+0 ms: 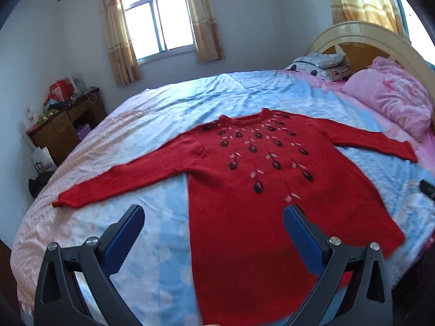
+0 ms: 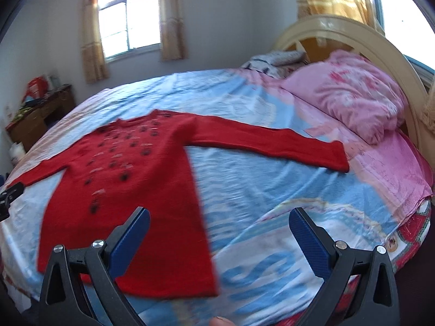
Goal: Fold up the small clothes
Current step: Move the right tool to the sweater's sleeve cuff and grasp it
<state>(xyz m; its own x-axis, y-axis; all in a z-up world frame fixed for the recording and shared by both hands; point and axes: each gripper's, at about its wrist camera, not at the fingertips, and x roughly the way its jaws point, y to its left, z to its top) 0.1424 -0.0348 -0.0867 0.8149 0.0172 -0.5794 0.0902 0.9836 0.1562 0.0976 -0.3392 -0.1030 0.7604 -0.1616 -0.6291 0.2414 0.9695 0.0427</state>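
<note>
A red sweater lies flat on the bed, front side up, with both sleeves spread out to the sides. The left gripper and the right gripper hang above it, each with fingers wide apart and holding nothing.

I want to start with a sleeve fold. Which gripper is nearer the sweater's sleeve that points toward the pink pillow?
Right. The right gripper hangs open in front of that sleeve, beside the hem; the left gripper hangs open at the hem's opposite corner.
</note>
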